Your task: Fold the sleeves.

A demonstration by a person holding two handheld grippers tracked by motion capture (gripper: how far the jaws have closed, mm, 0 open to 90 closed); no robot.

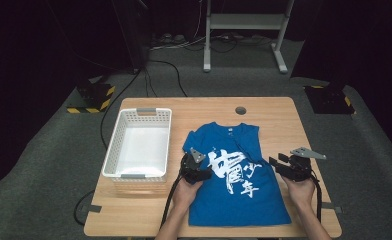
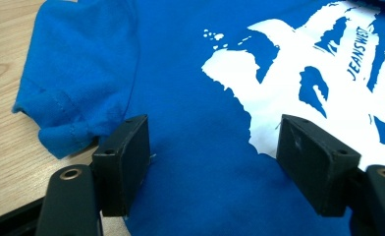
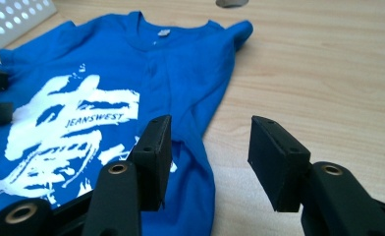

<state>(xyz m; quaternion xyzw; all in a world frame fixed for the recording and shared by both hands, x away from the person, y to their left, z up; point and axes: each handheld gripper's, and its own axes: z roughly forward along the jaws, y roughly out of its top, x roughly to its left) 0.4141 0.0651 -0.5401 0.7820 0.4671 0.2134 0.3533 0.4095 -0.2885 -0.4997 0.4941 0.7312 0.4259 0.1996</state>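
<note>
I see the blue T-shirt [image 1: 234, 175] lying flat toward the table's [image 1: 274, 107] near edge, right of the white basket [image 1: 139, 145]. My left gripper [image 2: 212, 162] and right gripper [image 3: 205, 157] stand at its sides, jaws apart.

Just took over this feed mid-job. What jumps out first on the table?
A blue T-shirt with a bold white print lies spread flat in the middle of the wooden table. The left tongs and right tongs, both open, sit at its two side edges. An empty white basket stands to the shirt's left.
</note>
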